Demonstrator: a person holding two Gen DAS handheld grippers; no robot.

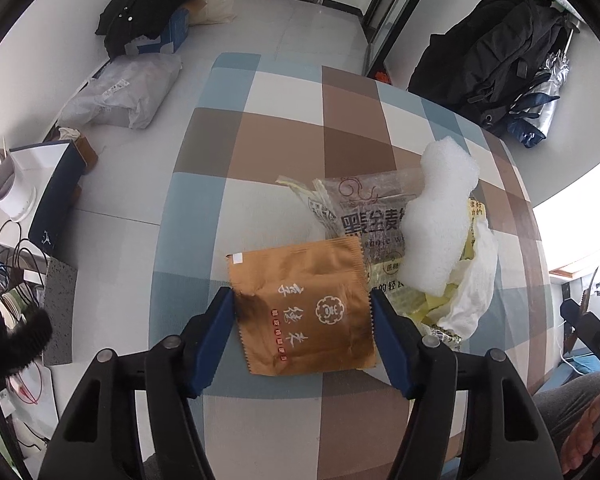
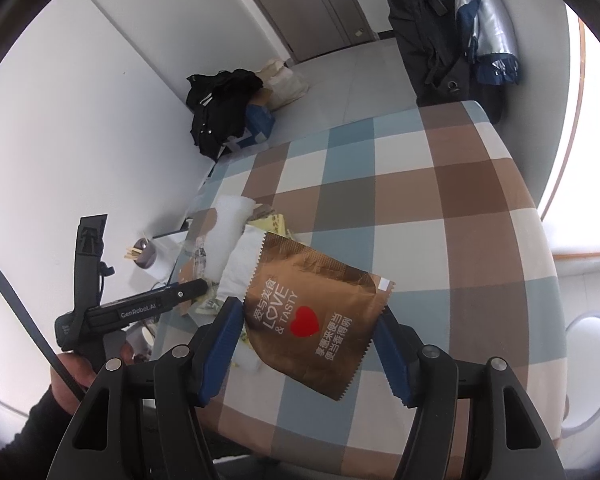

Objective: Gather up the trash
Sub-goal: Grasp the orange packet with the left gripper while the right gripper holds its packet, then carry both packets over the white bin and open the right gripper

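The trash is lying gathered in one loose heap on the blue, brown and white checked tablecloth (image 1: 268, 128). No bin or bag for the trash is appearing in either view, so collection is judged to be at an early stage: the pieces are grouped, but none is seen put away.

The heap is comprising:
- a flat golden-brown foil sachet with serrated edges (image 1: 306, 304), at the near side of the heap;
- a clear printed plastic bread bag (image 1: 364, 216), lying behind the sachet;
- a white foam packing piece (image 1: 440, 216), resting on top of the bag;
- a crumpled white tissue with yellow paper scraps (image 1: 474, 292), at the right of the heap.

In the right wrist view the same sachet (image 2: 318, 314) is showing its printed side with a red heart.

The left gripper (image 1: 302, 312) is standing wide open. Its blue fingers (image 1: 216, 332) are flanking the sachet, one at each side edge; whether the tips are touching the foil cannot be told. Nothing is being clamped.

The right gripper (image 2: 312, 320) is likewise spread wide, with the sachet lying between its fingers and no grip applied. Contact cannot be confirmed there either.

All four pieces are judged to be remaining for pickup, the sachet being the nearest candidate.
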